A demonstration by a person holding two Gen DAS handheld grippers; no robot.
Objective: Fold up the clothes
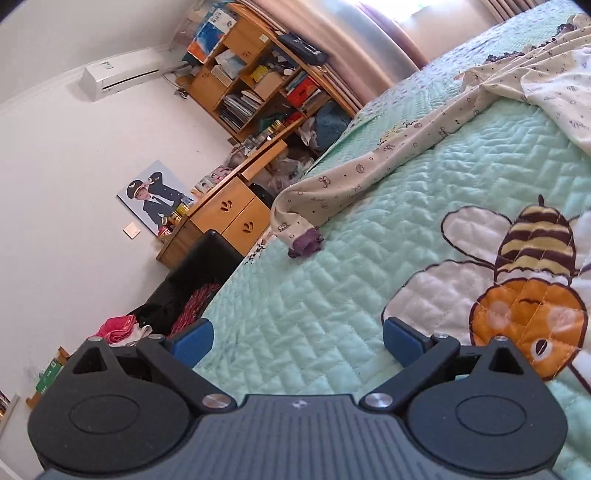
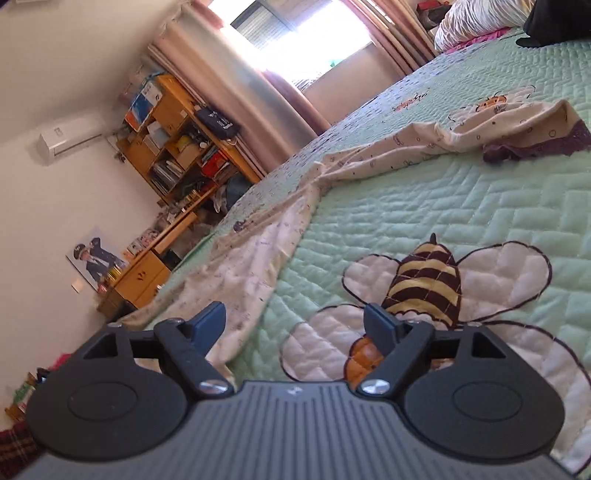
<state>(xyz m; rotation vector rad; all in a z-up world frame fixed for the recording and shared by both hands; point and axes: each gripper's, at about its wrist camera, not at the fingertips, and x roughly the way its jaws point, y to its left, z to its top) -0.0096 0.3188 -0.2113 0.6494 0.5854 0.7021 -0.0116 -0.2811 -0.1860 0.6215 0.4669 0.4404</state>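
A cream garment with small prints and purple lace trim (image 1: 417, 140) lies spread on the green quilted bedspread (image 1: 332, 295). One sleeve with a purple cuff (image 1: 306, 243) stretches toward the bed's left edge. My left gripper (image 1: 297, 341) hovers open over bare quilt, well short of that cuff. In the right wrist view the same garment (image 2: 258, 254) runs from the near left to a purple-edged end (image 2: 535, 147) at the far right. My right gripper (image 2: 293, 328) is open just above the quilt, its left finger (image 2: 208, 326) over the cloth's near edge.
A bee patch (image 1: 528, 288) is sewn on the quilt. Left of the bed stand a wooden desk (image 1: 229, 218), cluttered shelves (image 1: 255, 77) and a black bin (image 1: 192, 280). Pillows and dark cloth (image 2: 517, 22) lie at the bed's far end.
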